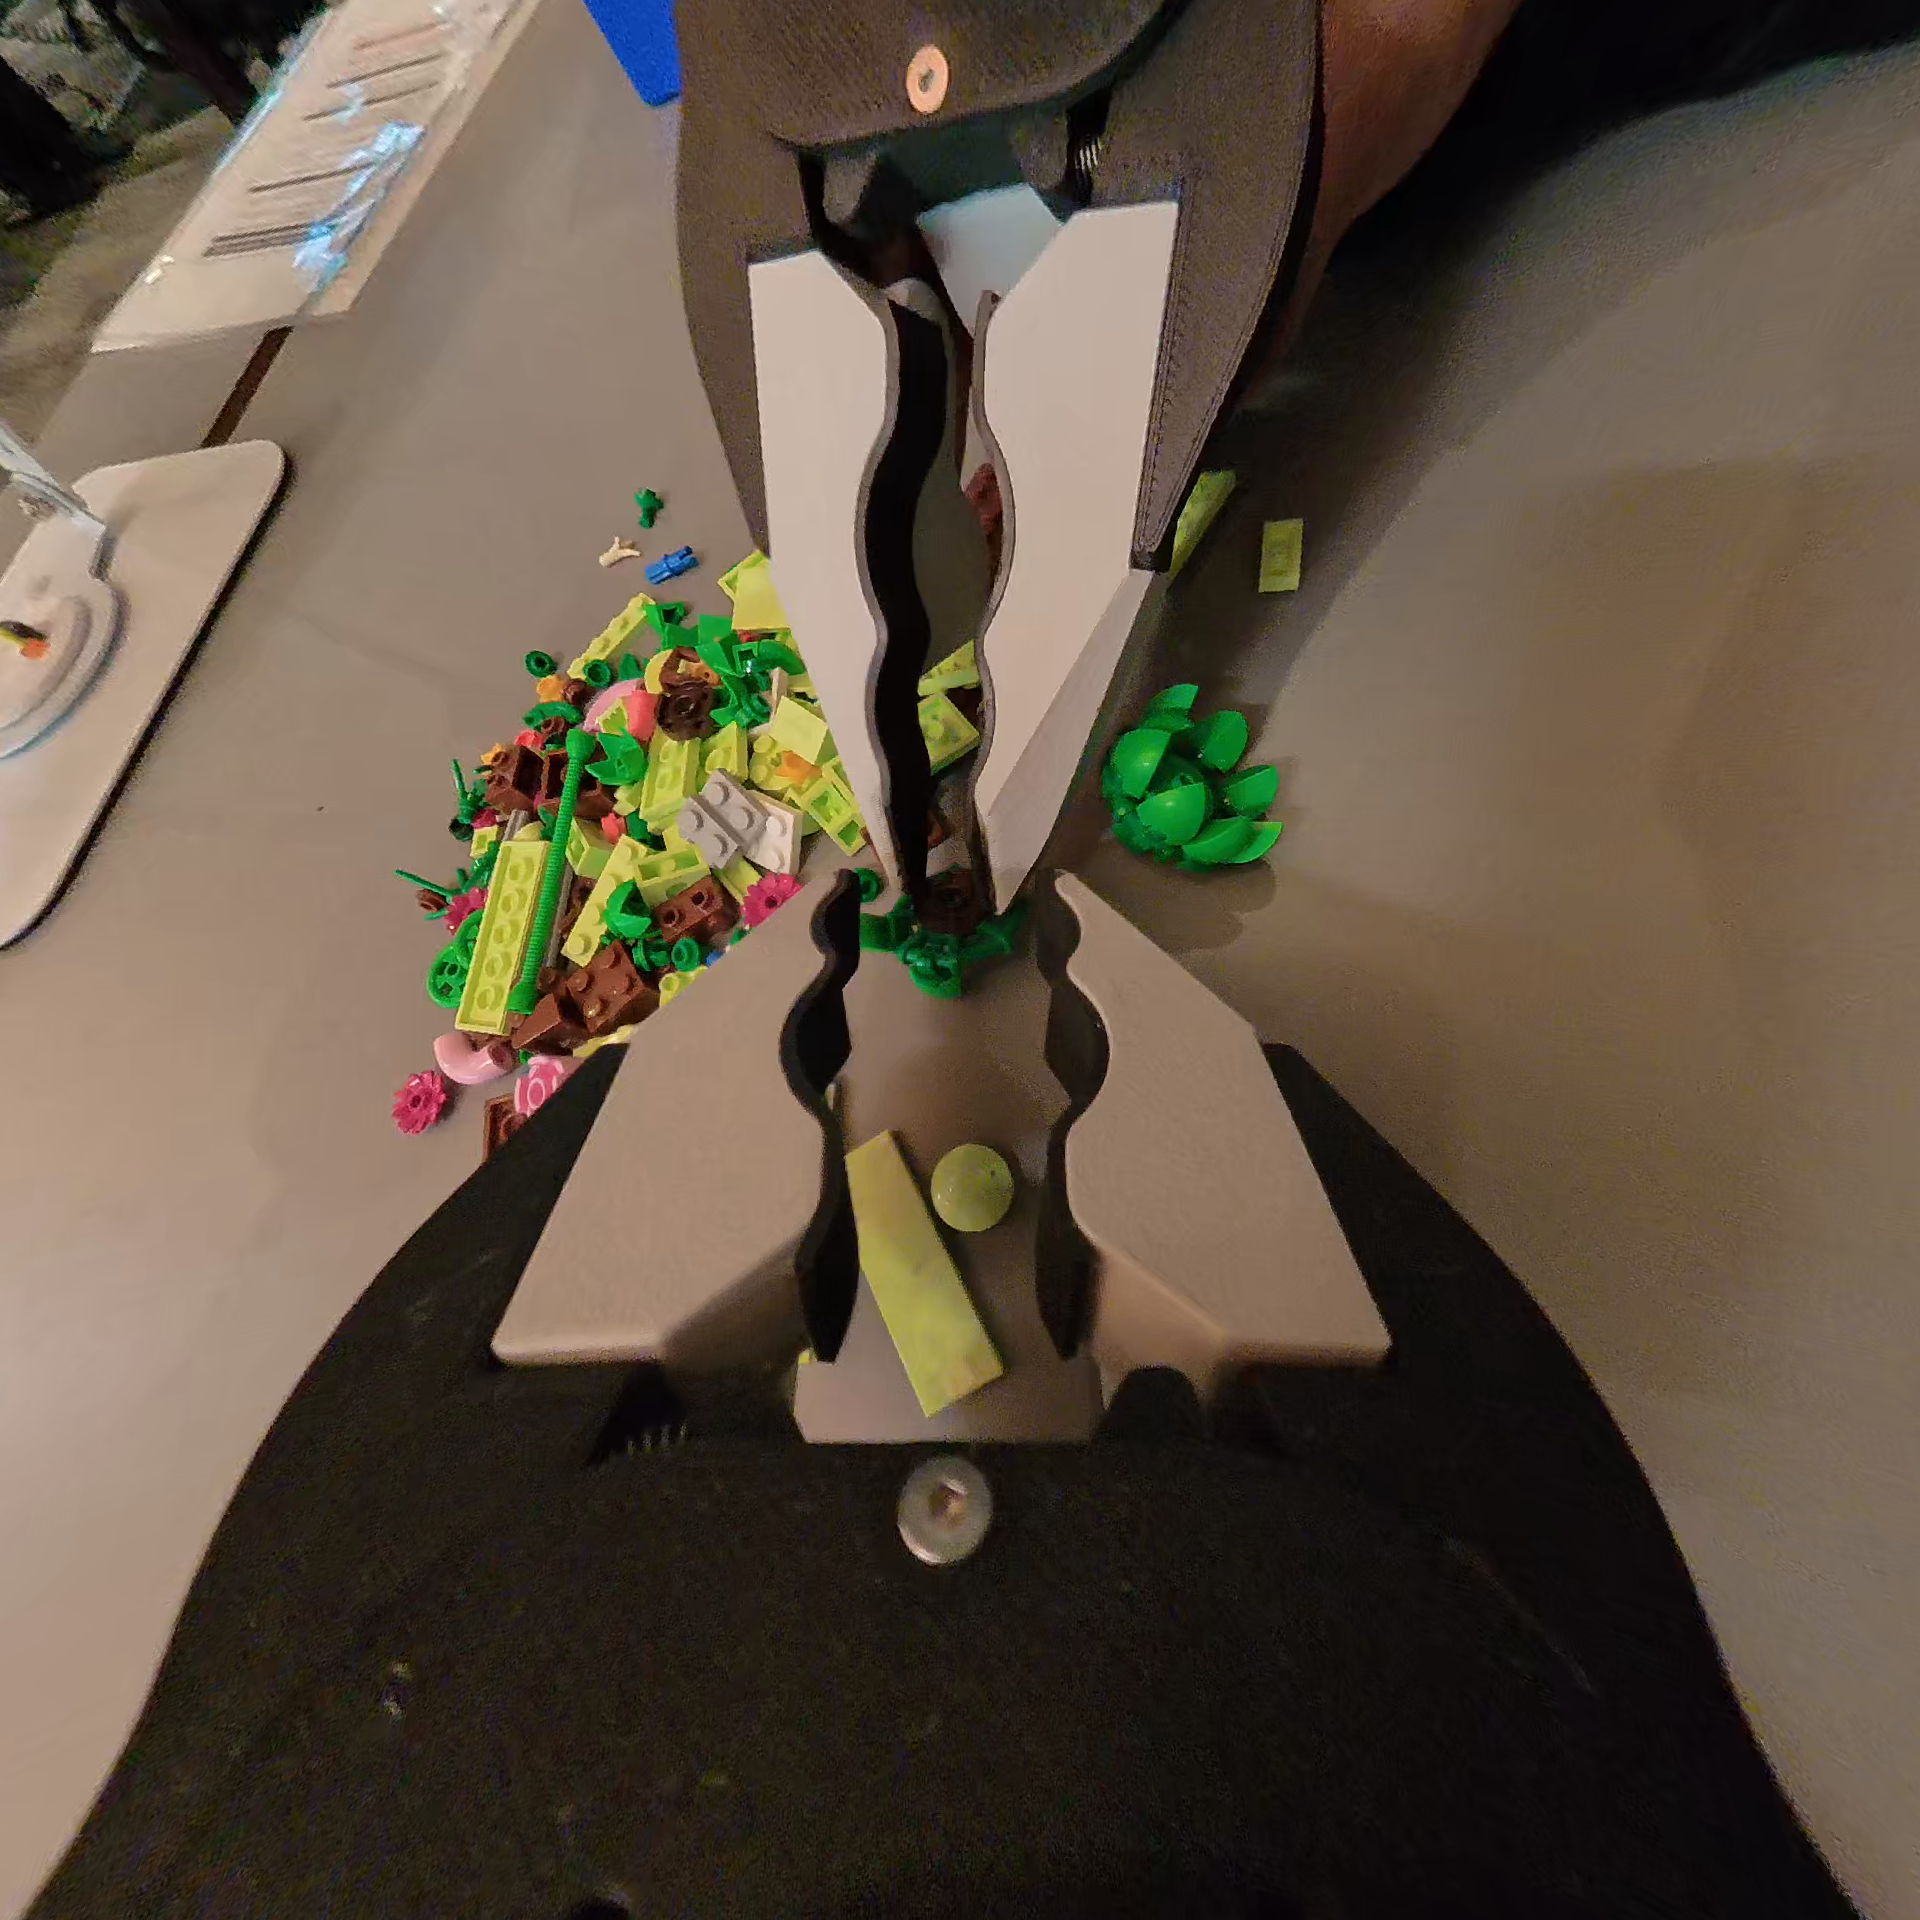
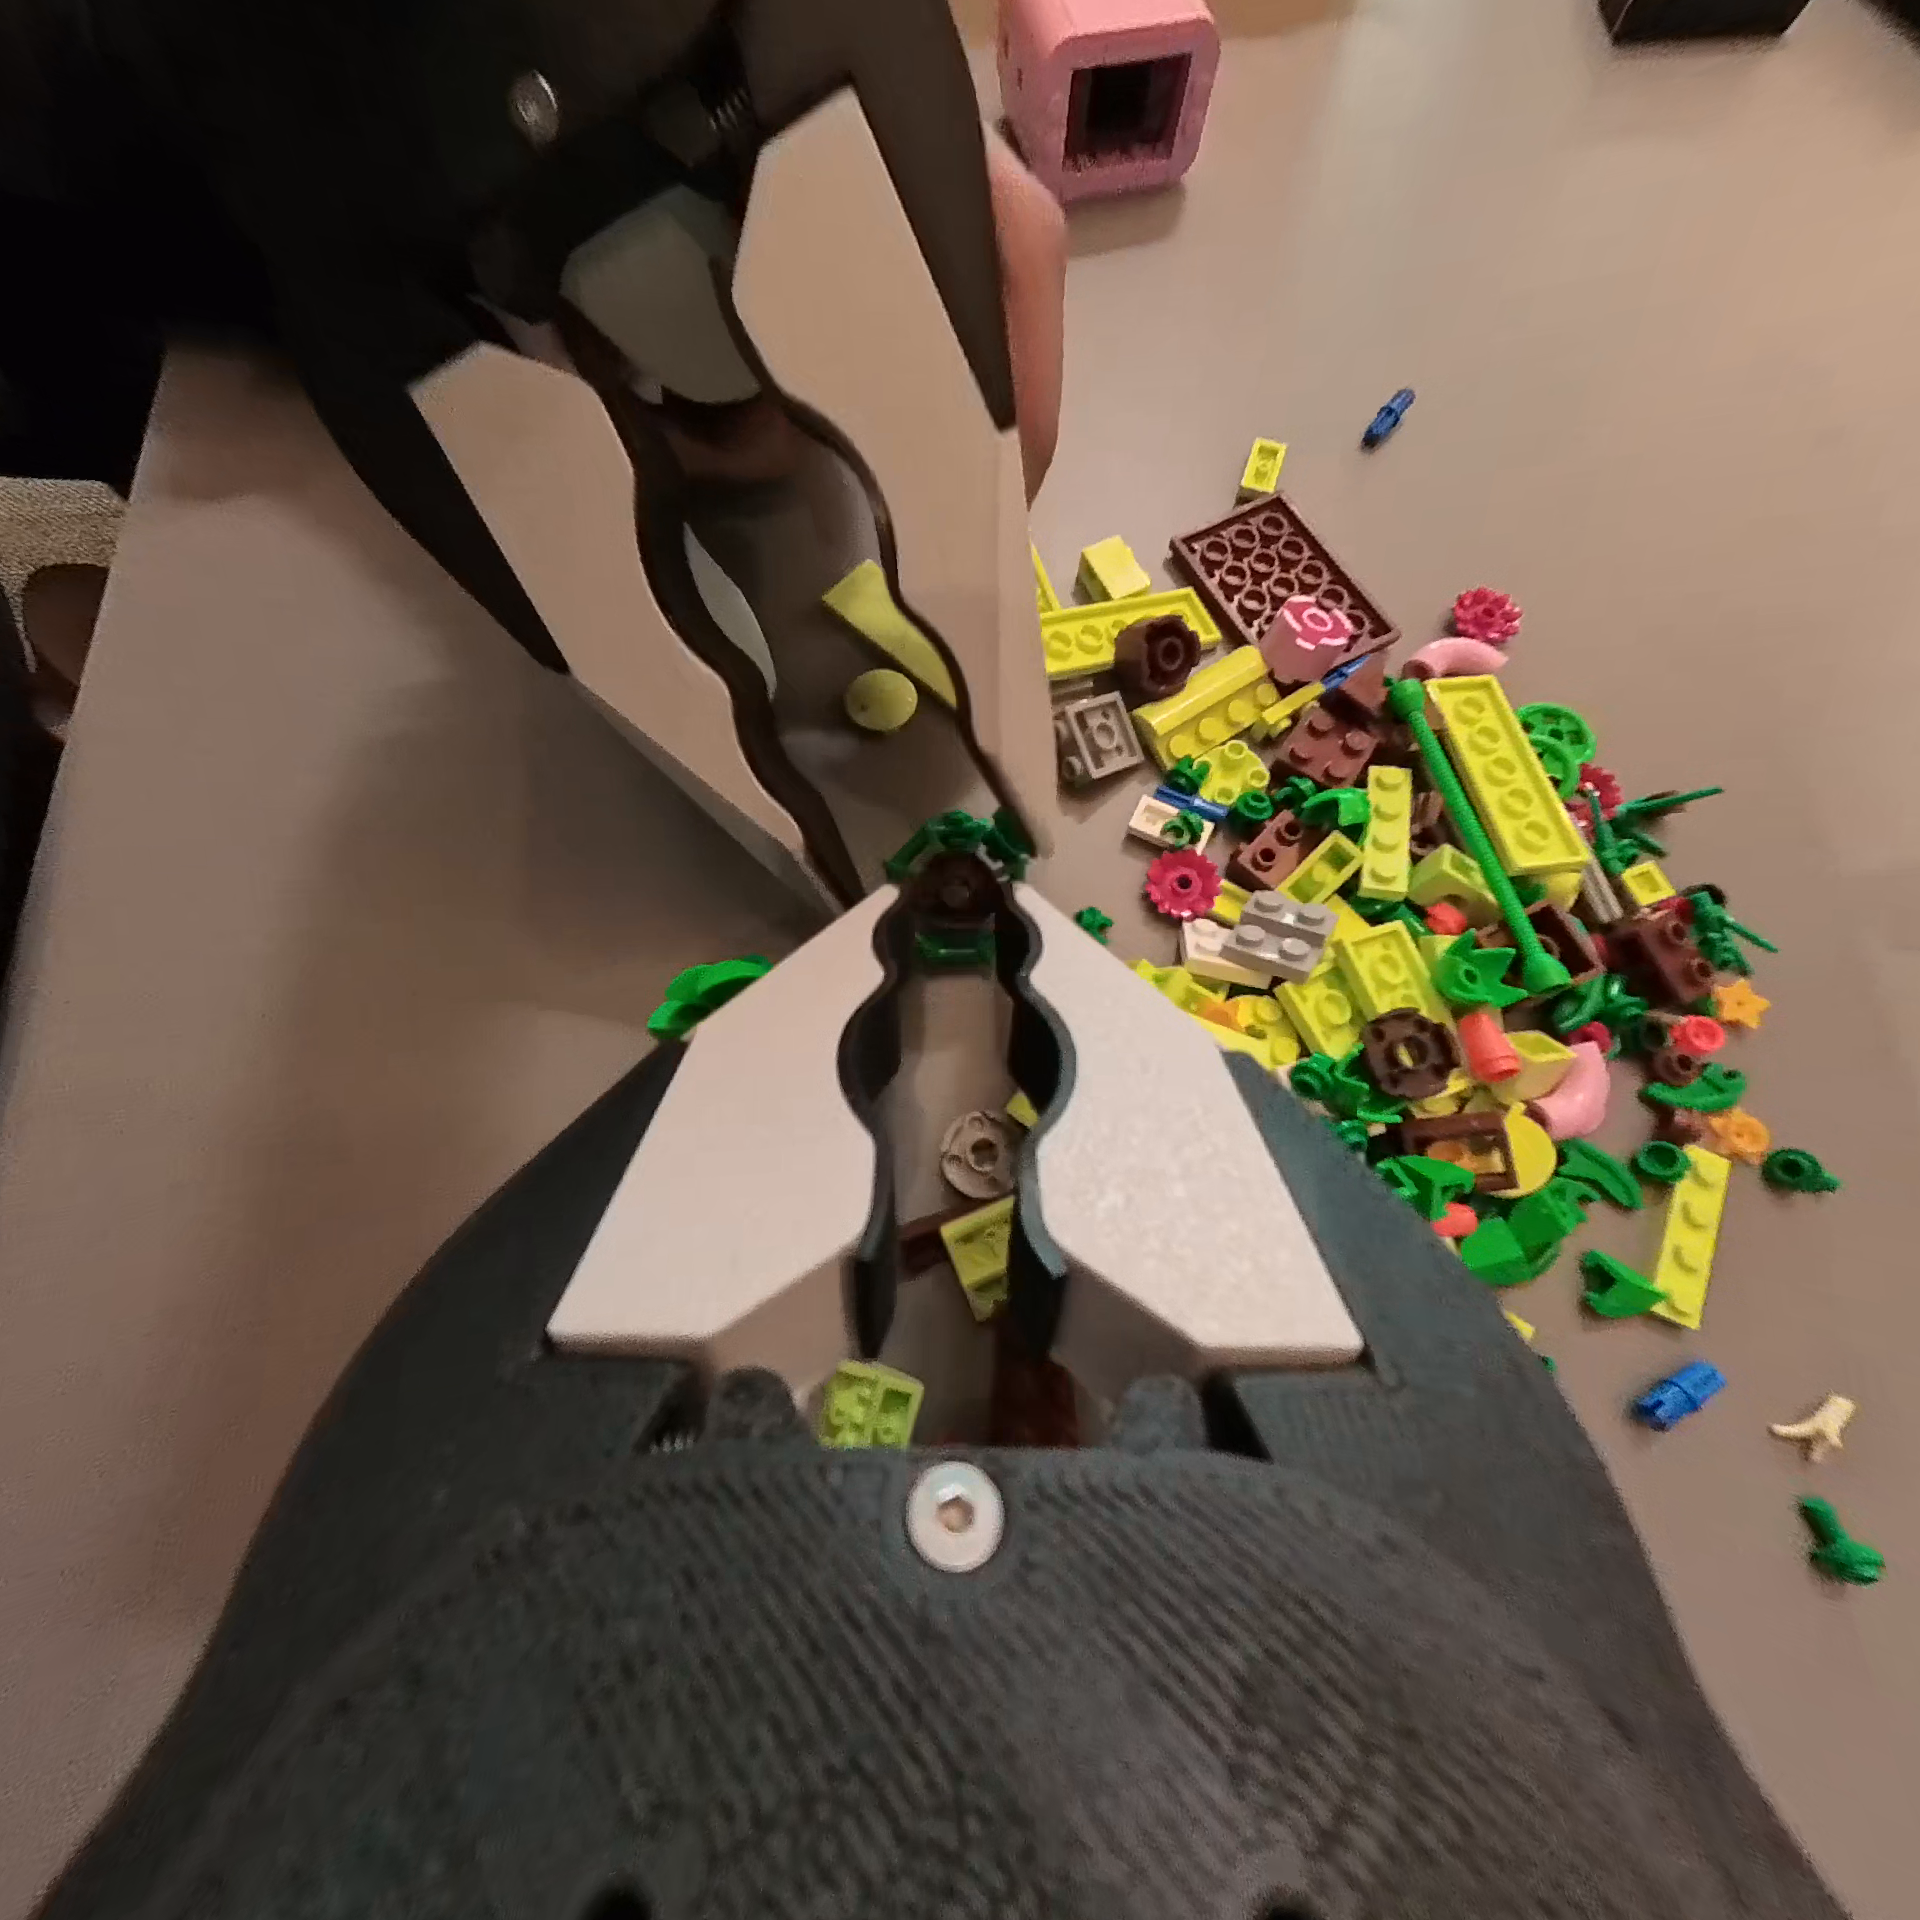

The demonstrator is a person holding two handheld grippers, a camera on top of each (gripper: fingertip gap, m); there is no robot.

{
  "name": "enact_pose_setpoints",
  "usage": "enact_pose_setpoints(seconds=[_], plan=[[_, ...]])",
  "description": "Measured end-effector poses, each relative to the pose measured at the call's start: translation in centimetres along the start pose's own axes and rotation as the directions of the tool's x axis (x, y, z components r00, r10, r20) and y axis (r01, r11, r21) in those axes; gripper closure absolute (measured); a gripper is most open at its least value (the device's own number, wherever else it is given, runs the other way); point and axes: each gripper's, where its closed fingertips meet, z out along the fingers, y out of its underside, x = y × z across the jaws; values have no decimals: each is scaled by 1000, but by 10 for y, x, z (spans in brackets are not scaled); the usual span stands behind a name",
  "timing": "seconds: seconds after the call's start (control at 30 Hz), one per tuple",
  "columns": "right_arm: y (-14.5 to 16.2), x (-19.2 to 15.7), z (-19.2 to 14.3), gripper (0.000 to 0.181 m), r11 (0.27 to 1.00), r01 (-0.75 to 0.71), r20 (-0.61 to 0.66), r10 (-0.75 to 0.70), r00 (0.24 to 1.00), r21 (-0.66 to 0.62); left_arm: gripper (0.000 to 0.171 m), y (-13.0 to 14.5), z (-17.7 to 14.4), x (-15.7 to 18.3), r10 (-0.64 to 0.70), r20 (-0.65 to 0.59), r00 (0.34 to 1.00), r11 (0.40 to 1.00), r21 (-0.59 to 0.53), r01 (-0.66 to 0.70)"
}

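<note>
Two-view fig., both cams looking down on a grey table point(image 1: 1558, 935). R hand-held gripper point(image 2: 954, 909) is pinching a brown round piece point(image 2: 951, 891) at its tips, the gap betw. its fingers narrow; dark-green leaf parts point(image 1: 935, 961) are sitting under and around that piece, just above or on the table (cannot tell which). L hand-held gripper point(image 1: 951, 899) is coming in from the opp. side w/ fingers moderately apart, holding nothing, its tips flanking the same brown piece and nearly meeting the R tips. A lime wedge tile point(image 1: 920, 1268) and a lime dome point(image 1: 971, 1188) are lying on the table below the L fingers. A loose brick pile point(image 1: 644, 831) (lime, brown, green, pink) is lying just beside; a bright-green lobed plant build point(image 1: 1190, 779) is standing near, on the other side. A pink box point(image 2: 1107, 94) is sitting well apart.
</note>
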Motion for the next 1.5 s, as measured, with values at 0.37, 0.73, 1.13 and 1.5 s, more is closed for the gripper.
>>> enact_pose_setpoints(seconds=[0.37,0.73,1.13,1.5], plan=[[-5,8,-4,169,997,-53,4,53,999,60,131,9,-12,-20,-449,-145,882,892,-8,453],[-29,13,-19,169,977,-3,-55,15,998,212,154,-9,-15,-14,-647,-380,661,711,13,703],[-11,4,-9,169,990,-86,55,80,995,108,157,-12,-17,-16,-647,-400,649,698,34,715],[1,0,-1,167,999,-34,25,34,999,10,156,-8,-11,-6,-613,-363,702,756,-13,654]])
